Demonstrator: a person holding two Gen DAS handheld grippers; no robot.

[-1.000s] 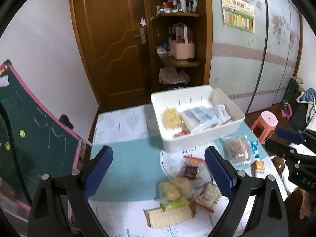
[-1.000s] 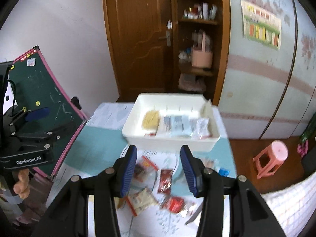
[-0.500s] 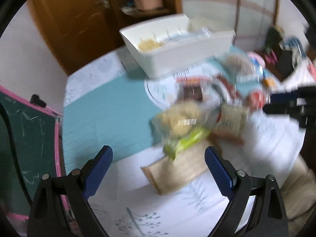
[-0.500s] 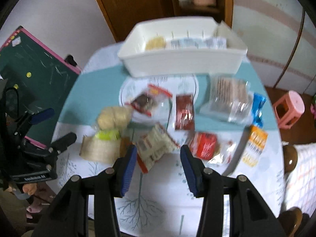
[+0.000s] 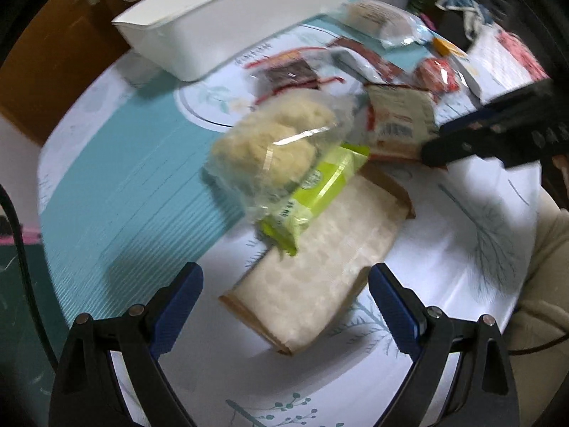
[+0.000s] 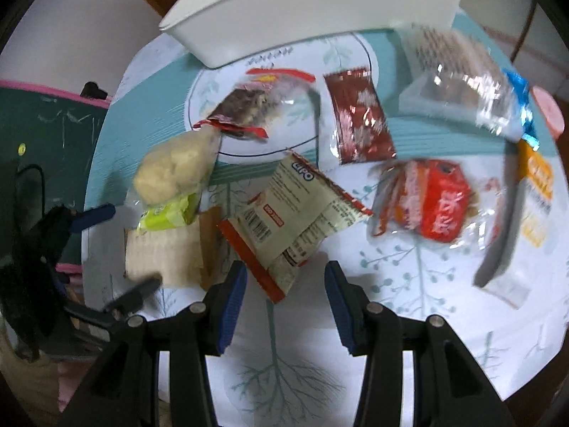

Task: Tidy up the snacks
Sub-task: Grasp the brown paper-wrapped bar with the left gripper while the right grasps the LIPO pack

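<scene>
1. The left gripper (image 5: 284,306) hangs over the table (image 5: 462,249) with its jaws wide apart and nothing between them.
2. Just past its fingers lies a flat tan pack (image 5: 316,267), its near end between the blue pads.
3. A clear bag of pale puffs (image 5: 277,142) with a green end (image 5: 316,192) lies partly on the tan pack.
4. The right gripper (image 6: 286,295) points down at the table, jaws partly apart, gripping nothing.
5. The corner of a cream and red packet (image 6: 288,220) lies just ahead of its fingers, close to the gap; whether it reaches between the pads I cannot tell.
6. The other snacks are spread over the table: a red bag (image 6: 430,203) to the right of the packet, a dark red sachet (image 6: 359,121) beyond it, a red-edged clear bag (image 6: 256,106), a large clear bag (image 6: 458,82) at the far right, and an orange pack (image 6: 537,185) near the edge.
7. A white bin (image 6: 313,10) stands at the far side of the table, apart from both grippers.
8. From the right wrist view the left gripper shows at the left edge beside the tan pack.
</scene>
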